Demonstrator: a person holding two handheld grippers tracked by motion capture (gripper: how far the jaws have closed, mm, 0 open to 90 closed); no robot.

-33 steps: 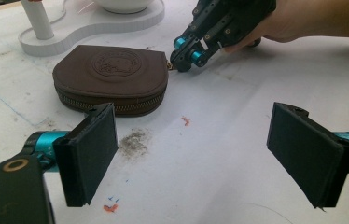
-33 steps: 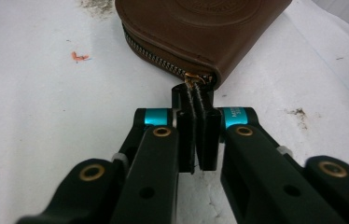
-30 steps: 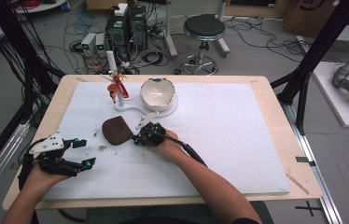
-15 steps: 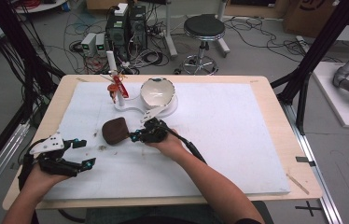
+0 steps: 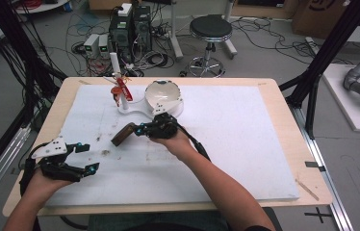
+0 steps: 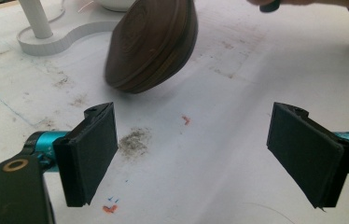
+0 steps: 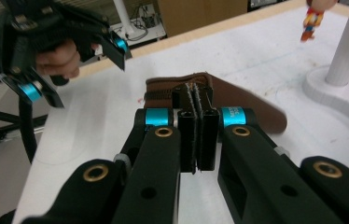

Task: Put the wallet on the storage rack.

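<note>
Right claw point(image 5: 142, 130), jaws pinched thin on the rim of the brown wooden bowl point(image 5: 122, 134), holds it tilted above the counter point(image 5: 245, 144). Left claw point(image 5: 85, 158), wide open and empty, lies at 7 o'clock from the bowl.

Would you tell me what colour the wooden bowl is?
Dark brown wooden bowl, clearest in the left gripper view.

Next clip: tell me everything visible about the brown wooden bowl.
The bowl is dark brown with ringed grain, wood by its look, shallow and round. The right hand-held gripper is shut on its rim and holds it tilted on edge. In the left gripper view it appears to hang just above the white mat, with a shadow beneath; contact at its lowest edge can't be ruled out. It sits near the white stand.
</note>
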